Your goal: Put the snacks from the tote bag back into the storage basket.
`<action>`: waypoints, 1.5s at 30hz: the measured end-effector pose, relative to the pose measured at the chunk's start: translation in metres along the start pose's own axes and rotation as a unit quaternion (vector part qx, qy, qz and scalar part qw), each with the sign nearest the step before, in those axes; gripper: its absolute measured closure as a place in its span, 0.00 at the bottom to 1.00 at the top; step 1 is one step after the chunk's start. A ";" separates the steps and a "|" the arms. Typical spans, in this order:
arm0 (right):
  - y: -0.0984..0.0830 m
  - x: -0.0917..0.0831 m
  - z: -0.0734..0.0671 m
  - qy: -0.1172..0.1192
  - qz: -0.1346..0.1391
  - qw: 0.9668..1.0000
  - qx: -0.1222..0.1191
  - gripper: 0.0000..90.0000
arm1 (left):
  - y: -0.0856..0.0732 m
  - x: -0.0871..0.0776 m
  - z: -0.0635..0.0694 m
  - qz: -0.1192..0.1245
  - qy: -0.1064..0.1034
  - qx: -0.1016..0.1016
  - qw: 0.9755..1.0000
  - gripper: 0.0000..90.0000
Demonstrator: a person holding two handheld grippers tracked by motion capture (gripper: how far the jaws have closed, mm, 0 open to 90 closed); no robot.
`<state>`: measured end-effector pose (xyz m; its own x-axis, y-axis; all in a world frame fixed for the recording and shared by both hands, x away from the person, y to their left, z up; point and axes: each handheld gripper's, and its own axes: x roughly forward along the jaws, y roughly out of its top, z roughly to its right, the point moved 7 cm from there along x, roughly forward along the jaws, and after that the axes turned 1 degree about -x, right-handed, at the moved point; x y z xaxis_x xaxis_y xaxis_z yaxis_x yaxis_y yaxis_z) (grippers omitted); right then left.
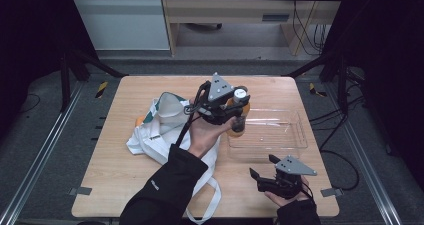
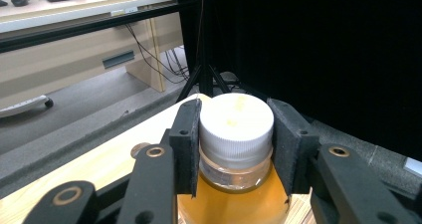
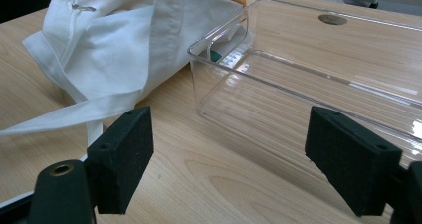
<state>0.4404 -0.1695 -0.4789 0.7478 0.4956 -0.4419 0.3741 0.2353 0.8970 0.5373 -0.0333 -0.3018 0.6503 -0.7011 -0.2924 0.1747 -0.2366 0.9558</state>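
While foam-gripped: ribbed-capped amber bottle (image 2: pixel 236 154)

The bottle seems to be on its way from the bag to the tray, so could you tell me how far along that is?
Done: the bottle is out of the white bag. In hand: the left gripper clamps its white cap, holding it at the near-left corner of the clear tray, which looks empty. Left: set it inside and let go. The right gripper waits open.

Open table lies before the right gripper (image 3: pixel 226 159) — clear bin (image 3: pixel 318 84) ahead, white bag (image 3: pixel 114 50) alongside.
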 end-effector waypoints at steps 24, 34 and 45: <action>-0.001 0.000 -0.001 0.001 -0.002 1.000 0.000 0.22 | -0.031 0.043 0.002 -0.027 -0.011 -0.004 1.000 0.65; -0.001 0.000 -0.001 0.002 -0.003 1.000 -0.002 0.22 | -0.045 0.048 -0.001 -0.038 -0.012 -0.003 0.999 0.65; -0.001 0.001 -0.001 0.002 -0.005 1.000 -0.002 0.22 | -0.065 0.051 -0.002 -0.047 -0.012 -0.005 0.999 0.65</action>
<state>0.4398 -0.1681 -0.4806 0.7417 0.4960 -0.4516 0.3796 0.2446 0.8922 0.5606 -0.0519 -0.3781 0.6121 -0.6926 -0.3815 0.2414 -0.2958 0.9243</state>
